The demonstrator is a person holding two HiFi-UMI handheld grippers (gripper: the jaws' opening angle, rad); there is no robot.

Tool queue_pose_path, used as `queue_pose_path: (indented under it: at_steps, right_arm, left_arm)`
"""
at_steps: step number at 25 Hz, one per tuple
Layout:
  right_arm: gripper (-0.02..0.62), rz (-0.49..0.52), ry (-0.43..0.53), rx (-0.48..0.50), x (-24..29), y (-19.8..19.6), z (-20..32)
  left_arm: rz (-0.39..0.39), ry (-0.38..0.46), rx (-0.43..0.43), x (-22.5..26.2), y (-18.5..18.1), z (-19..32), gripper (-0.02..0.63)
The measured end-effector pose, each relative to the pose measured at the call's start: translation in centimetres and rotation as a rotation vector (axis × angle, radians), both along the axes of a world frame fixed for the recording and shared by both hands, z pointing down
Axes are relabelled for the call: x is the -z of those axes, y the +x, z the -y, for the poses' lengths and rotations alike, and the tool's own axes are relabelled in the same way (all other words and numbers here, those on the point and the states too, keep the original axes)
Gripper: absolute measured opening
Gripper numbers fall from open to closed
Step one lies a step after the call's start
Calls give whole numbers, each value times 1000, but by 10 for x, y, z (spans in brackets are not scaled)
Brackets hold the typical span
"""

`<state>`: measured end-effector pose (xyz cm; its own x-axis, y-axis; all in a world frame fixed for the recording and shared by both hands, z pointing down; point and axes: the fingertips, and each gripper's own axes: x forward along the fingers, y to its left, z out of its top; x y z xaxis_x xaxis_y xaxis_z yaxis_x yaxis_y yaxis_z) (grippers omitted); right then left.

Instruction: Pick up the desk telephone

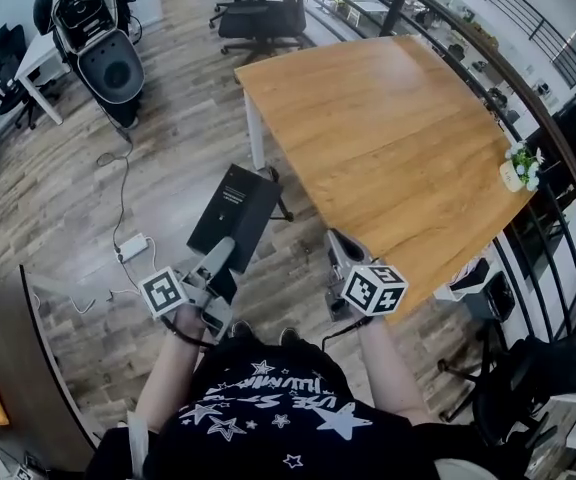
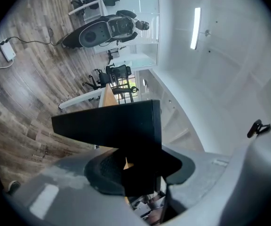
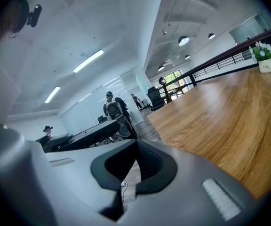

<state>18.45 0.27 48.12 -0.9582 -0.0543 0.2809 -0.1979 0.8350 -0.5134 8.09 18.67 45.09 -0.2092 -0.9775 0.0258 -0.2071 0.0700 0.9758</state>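
The room is bright and even: long ceiling strips (image 3: 87,60) give white light, and shadows on the floor are weak. The wooden table (image 1: 388,138) carries a soft pale sheen. Both gripper views bend strongly and turn black at the corners. What is nearest to those lenses is blurred, and the black box (image 2: 112,124) in the left gripper (image 2: 135,164) is a dark shape without detail.

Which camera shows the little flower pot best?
The right gripper view: the flower pot stands side-on, flowers and white pot clear. The head view shows it small, from above. The left gripper view doesn't clearly show it.
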Motion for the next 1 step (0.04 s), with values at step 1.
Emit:
queue_pose_path:
  at_steps: [1]
  right_arm:
    - [-2, -3, 1, 1, 0, 4, 3]
  left_arm:
    - [0, 0, 2, 1, 3, 4, 193]
